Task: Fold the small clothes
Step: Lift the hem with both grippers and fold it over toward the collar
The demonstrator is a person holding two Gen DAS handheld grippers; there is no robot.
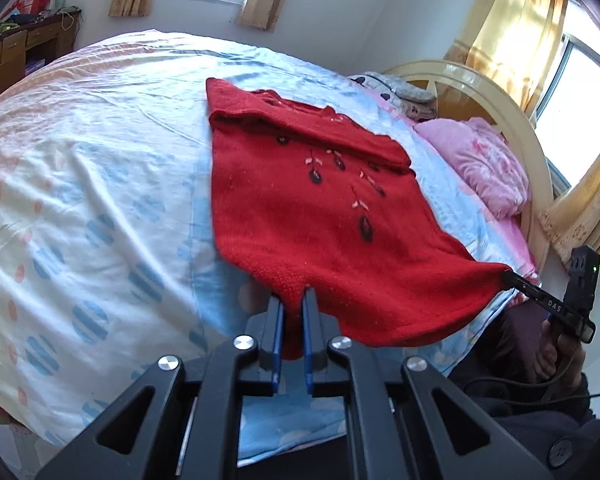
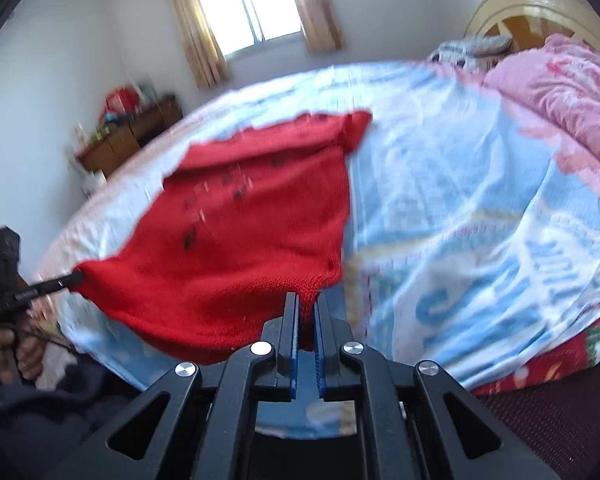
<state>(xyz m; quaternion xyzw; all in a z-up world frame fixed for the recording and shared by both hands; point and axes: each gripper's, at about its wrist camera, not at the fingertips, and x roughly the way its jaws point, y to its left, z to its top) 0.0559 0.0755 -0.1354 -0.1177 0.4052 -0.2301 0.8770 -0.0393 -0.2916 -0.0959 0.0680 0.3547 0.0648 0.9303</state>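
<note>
1. Red sweater (image 1: 300, 200) lies on the bed (image 1: 100, 160), its near edge lifted.
2. My left gripper (image 1: 293, 300) jaws pinch one bottom corner.
3. My right gripper (image 2: 308, 304) jaws pinch the other corner.

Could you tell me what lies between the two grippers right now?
The red sweater's hem spans from left gripper to right gripper, clearest in the left wrist view.

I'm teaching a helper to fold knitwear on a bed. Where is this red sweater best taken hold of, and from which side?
Grip the red sweater at its two bottom hem corners, coming from the near bed edge. The hem is straight and hangs closest, and both sleeves are already folded in. The left tool and right tool pinch it there.
</note>
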